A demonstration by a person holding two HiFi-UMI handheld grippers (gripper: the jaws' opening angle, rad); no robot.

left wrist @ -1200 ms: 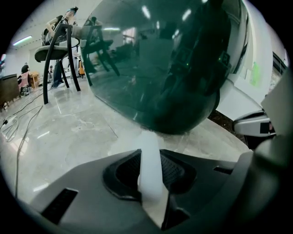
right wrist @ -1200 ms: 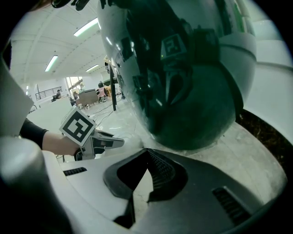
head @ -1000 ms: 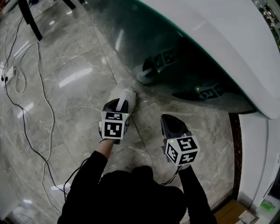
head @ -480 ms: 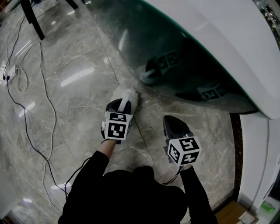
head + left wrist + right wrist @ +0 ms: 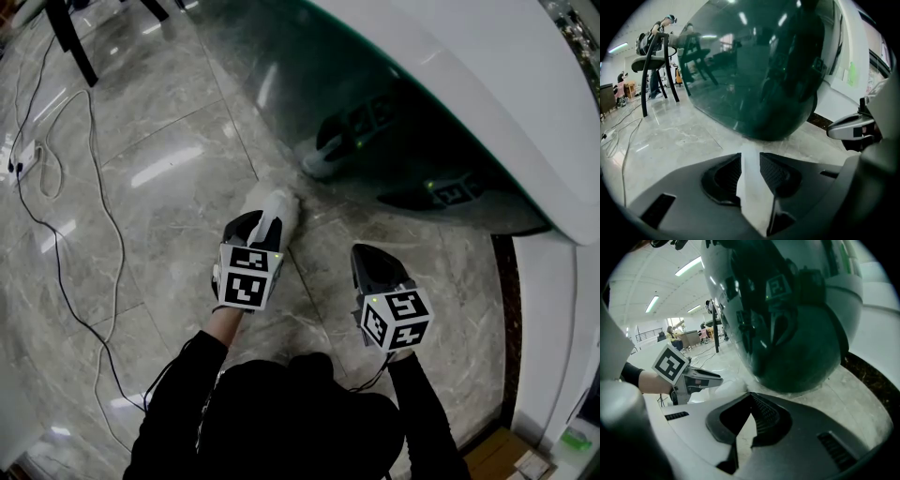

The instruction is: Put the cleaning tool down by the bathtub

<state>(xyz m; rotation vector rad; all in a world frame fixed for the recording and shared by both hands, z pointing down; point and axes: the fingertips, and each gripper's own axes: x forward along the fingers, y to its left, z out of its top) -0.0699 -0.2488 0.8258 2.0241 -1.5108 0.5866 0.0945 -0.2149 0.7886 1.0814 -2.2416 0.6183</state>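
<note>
Release is what we are at: our left gripper [image 5: 261,223] is opening its jaws around the white cleaning tool [image 5: 277,206] lying on the floor [image 5: 159,169] beside the bathtub [image 5: 403,112], our right gripper [image 5: 364,255] is closed and empty, and next we should draw straight back.

Big open hall, lab-like: marble floor [image 5: 169,169], bathtub [image 5: 450,84], strip lights [image 5: 689,266], loose cables [image 5: 56,253].

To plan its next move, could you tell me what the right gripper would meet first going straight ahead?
Probably the bathtub's dark green side; only floor shows before the right gripper, though depth is unclear.
</note>
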